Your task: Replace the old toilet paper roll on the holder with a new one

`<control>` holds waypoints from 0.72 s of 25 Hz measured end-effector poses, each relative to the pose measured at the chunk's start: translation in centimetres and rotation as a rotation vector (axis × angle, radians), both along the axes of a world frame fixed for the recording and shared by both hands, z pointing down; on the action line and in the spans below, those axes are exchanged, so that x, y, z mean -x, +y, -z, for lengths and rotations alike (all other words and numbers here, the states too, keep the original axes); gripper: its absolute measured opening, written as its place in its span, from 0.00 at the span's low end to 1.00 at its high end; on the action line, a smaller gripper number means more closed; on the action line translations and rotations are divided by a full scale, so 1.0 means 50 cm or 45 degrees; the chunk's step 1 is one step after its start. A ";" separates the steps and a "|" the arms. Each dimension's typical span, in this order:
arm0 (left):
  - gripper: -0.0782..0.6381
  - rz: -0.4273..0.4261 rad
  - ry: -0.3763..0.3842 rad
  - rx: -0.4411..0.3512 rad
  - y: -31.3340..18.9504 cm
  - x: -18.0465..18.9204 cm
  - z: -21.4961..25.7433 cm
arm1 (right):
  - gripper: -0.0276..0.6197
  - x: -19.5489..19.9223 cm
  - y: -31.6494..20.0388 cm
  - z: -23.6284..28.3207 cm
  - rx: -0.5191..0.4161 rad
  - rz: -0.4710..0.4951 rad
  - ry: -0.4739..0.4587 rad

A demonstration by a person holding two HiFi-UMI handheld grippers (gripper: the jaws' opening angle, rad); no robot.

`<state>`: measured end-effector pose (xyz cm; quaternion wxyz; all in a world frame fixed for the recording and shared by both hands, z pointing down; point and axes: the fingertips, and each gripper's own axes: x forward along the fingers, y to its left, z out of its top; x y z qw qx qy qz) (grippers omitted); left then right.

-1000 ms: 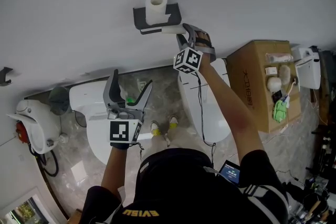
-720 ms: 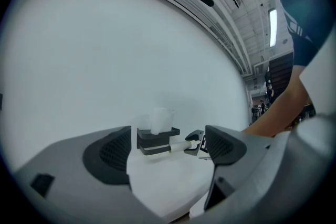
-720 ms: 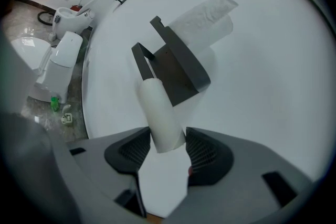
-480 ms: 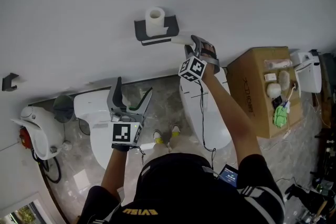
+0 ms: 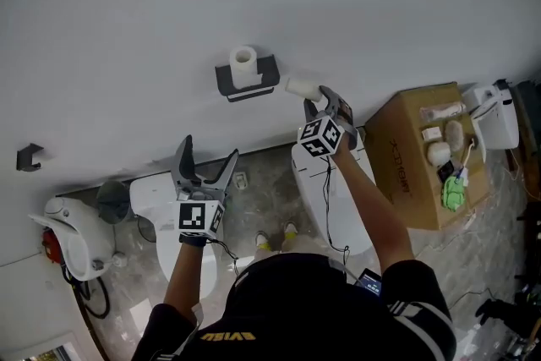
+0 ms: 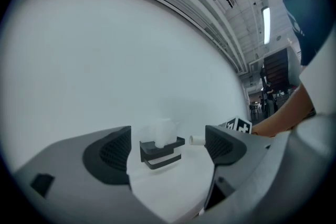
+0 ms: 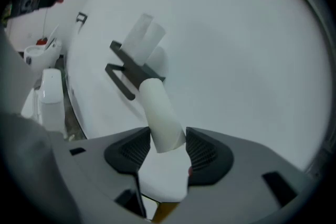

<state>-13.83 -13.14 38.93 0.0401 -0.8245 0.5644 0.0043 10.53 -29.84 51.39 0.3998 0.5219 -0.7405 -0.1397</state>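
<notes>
Head view — cardboard box (image 5: pixel 416 161) print too small to read. Right gripper (image 5: pixel 314 102) pinches empty tube (image 5: pixel 299 87) just right of holder (image 5: pixel 250 86); left gripper (image 5: pixel 205 166) spread, empty — new roll (image 5: pixel 243 63) stands atop holder.

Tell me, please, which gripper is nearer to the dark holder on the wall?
Right. The right gripper, shut on the tube, is just right of the holder; the left gripper, open, is farther off, lower left.
</notes>
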 end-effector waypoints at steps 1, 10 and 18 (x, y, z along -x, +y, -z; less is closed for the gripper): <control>0.74 0.000 0.007 -0.004 -0.005 0.004 0.008 | 0.37 -0.004 0.012 0.027 -0.011 -0.013 -0.076; 0.74 -0.001 0.027 -0.021 -0.048 0.008 0.081 | 0.37 -0.015 0.128 0.275 -0.202 0.018 -0.507; 0.74 0.018 0.012 -0.059 -0.060 0.013 0.135 | 0.37 -0.038 0.183 0.371 -0.286 0.026 -0.639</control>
